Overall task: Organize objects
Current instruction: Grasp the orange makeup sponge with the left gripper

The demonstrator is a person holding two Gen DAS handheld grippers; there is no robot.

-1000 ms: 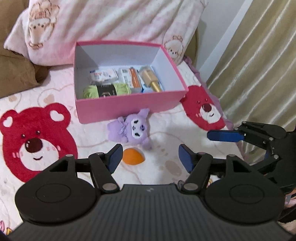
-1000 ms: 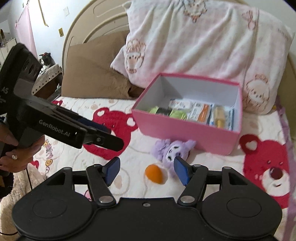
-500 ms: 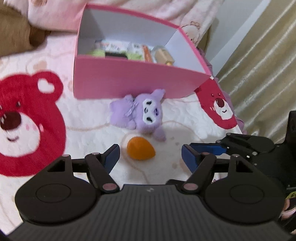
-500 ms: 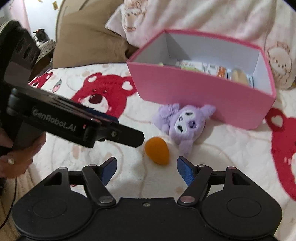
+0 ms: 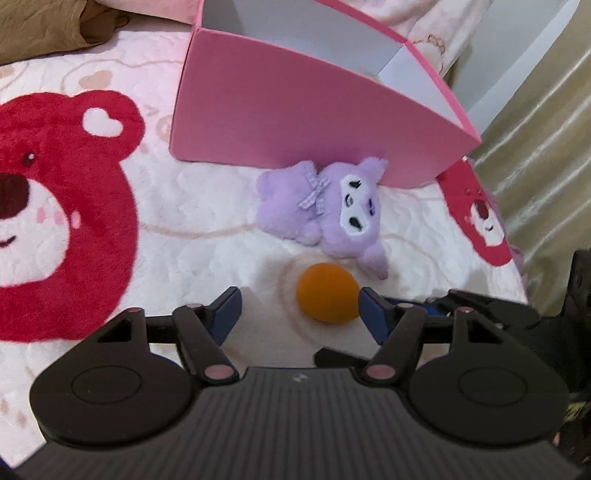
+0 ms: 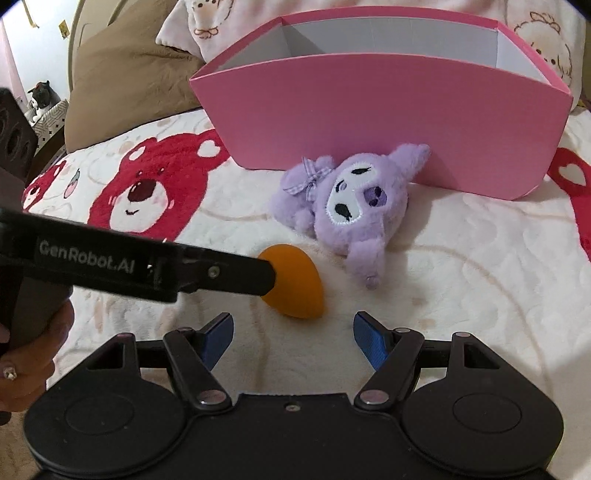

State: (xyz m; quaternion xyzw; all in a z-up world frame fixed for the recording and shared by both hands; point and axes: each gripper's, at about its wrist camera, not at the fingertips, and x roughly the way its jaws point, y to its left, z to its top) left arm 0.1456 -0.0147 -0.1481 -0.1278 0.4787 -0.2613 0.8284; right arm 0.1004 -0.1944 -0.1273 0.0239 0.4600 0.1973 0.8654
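An orange egg-shaped sponge lies on the bear-print blanket, just in front of a purple plush toy. The toy leans against the front wall of the pink box. My left gripper is low over the blanket and its jaws are closing around the sponge. The right pad is at the sponge's edge and the left pad is still apart from it. In the right wrist view, my right gripper stands open just short of the sponge, holding nothing. The plush toy and box lie beyond.
A brown pillow and a pink printed pillow lie behind the box. A beige curtain hangs off the bed's right edge. A person's hand grips the left gripper's handle at the left.
Both grippers have sunk toward the blanket. The box's contents have dropped out of sight behind its front wall. The left jaws now reach around the orange sponge and have narrowed.
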